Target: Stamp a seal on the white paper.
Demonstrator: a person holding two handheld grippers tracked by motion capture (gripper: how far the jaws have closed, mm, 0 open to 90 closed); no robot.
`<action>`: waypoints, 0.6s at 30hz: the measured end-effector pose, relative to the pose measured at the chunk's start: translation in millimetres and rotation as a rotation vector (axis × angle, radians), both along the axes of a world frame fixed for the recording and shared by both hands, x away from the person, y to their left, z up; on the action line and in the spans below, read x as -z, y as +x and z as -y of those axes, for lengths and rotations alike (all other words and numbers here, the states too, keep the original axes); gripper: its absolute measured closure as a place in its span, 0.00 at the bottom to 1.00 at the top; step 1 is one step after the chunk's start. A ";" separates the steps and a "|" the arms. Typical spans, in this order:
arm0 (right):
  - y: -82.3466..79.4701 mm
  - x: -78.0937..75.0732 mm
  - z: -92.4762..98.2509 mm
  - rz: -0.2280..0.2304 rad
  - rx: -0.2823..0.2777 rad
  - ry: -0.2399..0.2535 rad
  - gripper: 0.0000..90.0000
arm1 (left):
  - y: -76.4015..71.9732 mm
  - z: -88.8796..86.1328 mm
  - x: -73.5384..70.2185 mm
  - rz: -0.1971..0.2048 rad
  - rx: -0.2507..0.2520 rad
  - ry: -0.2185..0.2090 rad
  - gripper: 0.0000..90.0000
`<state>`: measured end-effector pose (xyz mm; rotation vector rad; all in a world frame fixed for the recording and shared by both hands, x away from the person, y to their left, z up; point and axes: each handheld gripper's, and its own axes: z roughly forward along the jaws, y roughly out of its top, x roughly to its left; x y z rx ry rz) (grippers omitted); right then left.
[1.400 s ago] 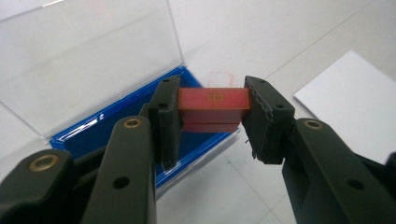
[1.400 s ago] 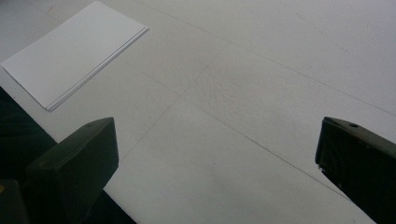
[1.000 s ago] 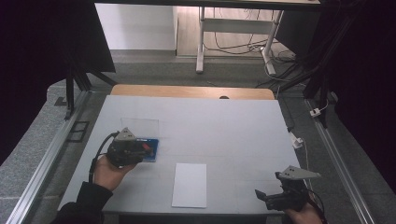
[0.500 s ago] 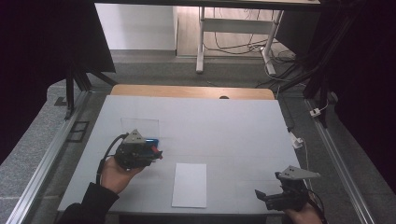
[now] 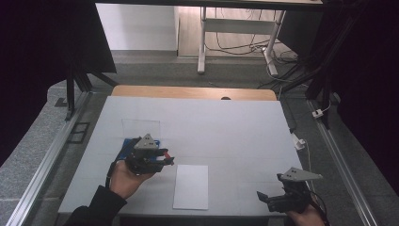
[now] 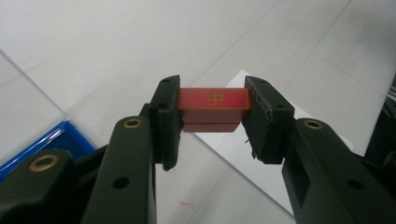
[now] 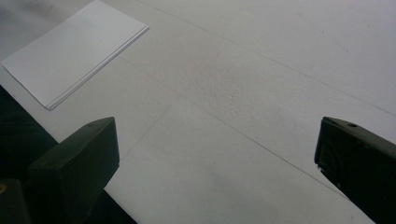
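My left gripper (image 6: 212, 122) (image 5: 165, 158) is shut on a small red block (image 6: 213, 109) with a gold sign on its top face, held above the table between a blue tray (image 5: 125, 146) (image 6: 44, 143) and a white stack of paper (image 5: 191, 186) (image 6: 261, 154). The block (image 5: 162, 158) shows as a red spot at the jaw tips in the high view. My right gripper (image 5: 263, 197) (image 7: 217, 154) hovers open near the table's front right edge, nothing between its jaws; the paper stack (image 7: 70, 58) lies off to its left.
A clear plastic sheet (image 5: 140, 127) lies behind the blue tray. The white table (image 5: 211, 122) has a wooden strip (image 5: 193, 92) along its far edge and metal rails at both sides. A white connector (image 5: 299, 141) sits at the right edge.
My left gripper has moved right and toward the front, away from the blue tray, carrying the red block toward the paper. The right gripper has stayed put.
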<state>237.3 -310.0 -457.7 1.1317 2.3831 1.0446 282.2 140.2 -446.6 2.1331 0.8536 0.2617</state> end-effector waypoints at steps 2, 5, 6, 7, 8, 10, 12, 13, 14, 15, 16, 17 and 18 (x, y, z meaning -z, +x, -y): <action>0.0 -0.1 0.0 0.000 -0.002 -0.006 0.00 | -0.5 3.0 0.1 -0.001 0.010 0.002 0.65; -0.1 0.0 0.1 -0.001 0.001 0.001 0.00 | -1.4 7.2 0.4 -0.001 0.023 0.009 0.65; -0.2 0.0 0.2 -0.001 0.001 0.002 0.00 | -1.8 8.6 0.4 -0.001 0.026 0.009 0.65; -0.2 0.0 0.2 0.000 0.001 0.002 0.00 | -2.0 9.8 0.3 0.000 0.030 0.010 0.65; -0.2 0.0 0.0 0.000 0.001 0.000 0.00 | -2.3 11.3 0.4 0.000 0.033 0.009 0.65; -0.2 -0.1 -0.1 0.000 -0.001 -0.005 0.00 | -2.6 14.3 0.7 -0.002 0.041 0.008 0.65; -0.1 -0.1 -0.1 -0.001 -0.001 -0.005 0.00 | -2.9 17.7 1.6 -0.005 0.049 0.010 0.65; -0.1 -0.1 -0.1 -0.001 -0.001 -0.005 0.00 | -3.1 19.4 2.1 -0.006 0.054 0.013 0.65; -0.1 -0.1 -0.1 -0.001 -0.001 -0.005 0.00 | -3.3 21.3 2.6 -0.007 0.057 0.015 0.64; -0.1 0.0 -0.1 -0.001 -0.001 -0.005 0.00 | -3.3 22.8 2.9 -0.008 0.063 0.018 0.65; -0.1 0.0 -0.1 -0.001 -0.002 -0.005 0.00 | -3.5 24.4 3.1 -0.008 0.067 0.019 0.65; -0.1 0.0 -0.2 -0.001 -0.002 -0.005 0.00 | -3.7 25.9 3.3 -0.009 0.072 0.018 0.65; 0.0 0.0 -0.2 -0.002 -0.003 -0.005 0.00 | -3.8 27.3 3.3 -0.008 0.074 0.020 0.65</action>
